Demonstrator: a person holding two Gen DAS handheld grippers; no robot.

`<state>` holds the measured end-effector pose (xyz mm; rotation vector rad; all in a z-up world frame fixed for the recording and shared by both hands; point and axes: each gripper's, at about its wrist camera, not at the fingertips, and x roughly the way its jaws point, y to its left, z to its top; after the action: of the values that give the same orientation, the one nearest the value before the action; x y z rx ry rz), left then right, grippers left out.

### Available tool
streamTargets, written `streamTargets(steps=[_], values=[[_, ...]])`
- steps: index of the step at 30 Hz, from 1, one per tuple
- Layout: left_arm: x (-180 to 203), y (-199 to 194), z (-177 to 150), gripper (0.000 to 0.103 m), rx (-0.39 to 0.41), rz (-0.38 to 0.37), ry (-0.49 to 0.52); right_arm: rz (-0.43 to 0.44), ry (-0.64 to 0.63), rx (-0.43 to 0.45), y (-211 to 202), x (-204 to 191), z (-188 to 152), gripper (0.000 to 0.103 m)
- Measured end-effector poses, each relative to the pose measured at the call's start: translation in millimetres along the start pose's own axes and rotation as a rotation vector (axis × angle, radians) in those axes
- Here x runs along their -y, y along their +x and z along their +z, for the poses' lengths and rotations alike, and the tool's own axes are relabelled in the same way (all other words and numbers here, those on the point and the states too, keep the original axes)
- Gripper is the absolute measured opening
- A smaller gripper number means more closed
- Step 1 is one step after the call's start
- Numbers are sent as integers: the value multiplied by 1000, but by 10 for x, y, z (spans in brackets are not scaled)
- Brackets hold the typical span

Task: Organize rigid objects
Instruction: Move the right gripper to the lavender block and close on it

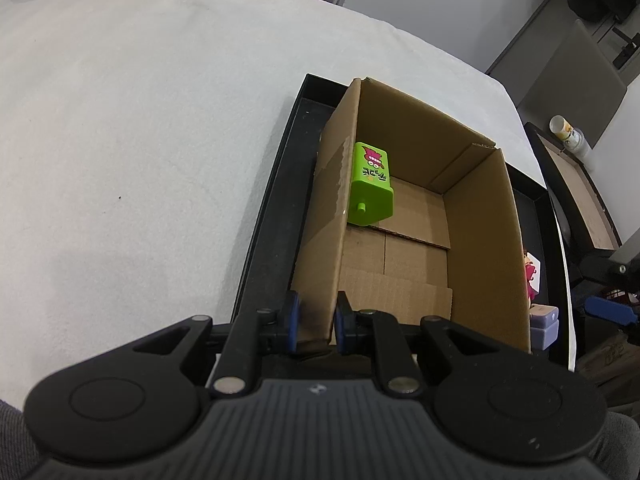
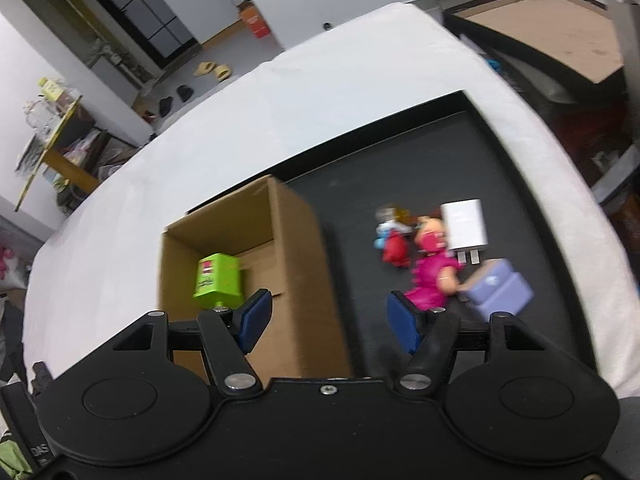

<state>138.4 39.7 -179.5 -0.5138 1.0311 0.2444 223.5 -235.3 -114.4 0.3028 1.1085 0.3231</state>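
An open cardboard box [image 1: 484, 236] stands on a black tray [image 1: 264, 240] on a white-covered table. A green block with a cartoon label [image 1: 370, 184] lies inside the box against its left wall. My left gripper [image 1: 316, 320] is shut on the box's near left wall. In the right wrist view the box [image 2: 304, 280] and green block [image 2: 218, 280] show at left. My right gripper [image 2: 328, 320] is open and empty above the box's right wall. On the tray [image 2: 440, 152] to the right lie a pink figure [image 2: 432, 276], a white charger [image 2: 466, 226], a purple box [image 2: 500, 290] and a small red and blue toy [image 2: 394, 242].
A dark side table with a brown top [image 2: 552, 28] stands past the table's right edge, with a bottle [image 1: 568, 134] on it. Shoes and an orange box [image 2: 256, 20] lie on the floor far behind.
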Motion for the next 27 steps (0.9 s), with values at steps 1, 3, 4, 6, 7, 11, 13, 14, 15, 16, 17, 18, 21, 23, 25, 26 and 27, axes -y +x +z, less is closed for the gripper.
streamTargets(steps=[1, 3, 4, 6, 7, 11, 13, 14, 15, 16, 17, 18, 21, 23, 25, 26, 27], values=[[-1, 1, 2, 16, 0, 0, 0, -8, 2, -1, -4, 41, 10, 64], [7, 2, -1, 16, 0, 2, 3, -25, 5, -4, -24, 135, 25, 64], [8, 4, -1, 16, 0, 2, 4, -32, 10, -3, -31, 181, 36, 64], [9, 7, -2, 16, 0, 3, 3, -44, 18, -3, -46, 247, 62, 64], [8, 7, -2, 16, 0, 3, 4, -54, 25, -3, -46, 285, 71, 64], [8, 7, -1, 16, 0, 2, 3, -81, 43, -7, -29, 387, 91, 63], [9, 6, -1, 16, 0, 2, 3, -92, 56, -8, -13, 433, 96, 63], [10, 6, -2, 16, 0, 2, 2, -99, 67, -10, -2, 458, 101, 63], [9, 7, -2, 16, 0, 2, 3, -106, 79, -12, 12, 489, 105, 63], [9, 7, -1, 16, 0, 2, 4, -114, 95, -13, 31, 521, 100, 63], [8, 10, -1, 16, 0, 2, 4, -121, 110, -14, 40, 553, 103, 63], [5, 14, -1, 16, 0, 2, 3, -127, 124, -15, 60, 585, 102, 63], [5, 19, 0, 16, -1, 3, 2, -150, 162, -21, 127, 687, 87, 63], [5, 20, 0, 16, 0, 3, 2, -164, 188, -25, 173, 751, 77, 63], [4, 19, 1, 16, -1, 2, 2, -184, 209, -28, 223, 811, 66, 63], [4, 19, 1, 16, -1, 2, 2, -193, 220, -29, 246, 842, 57, 63], [5, 20, 1, 16, -1, 2, 1, -198, 235, -32, 269, 875, 48, 63]])
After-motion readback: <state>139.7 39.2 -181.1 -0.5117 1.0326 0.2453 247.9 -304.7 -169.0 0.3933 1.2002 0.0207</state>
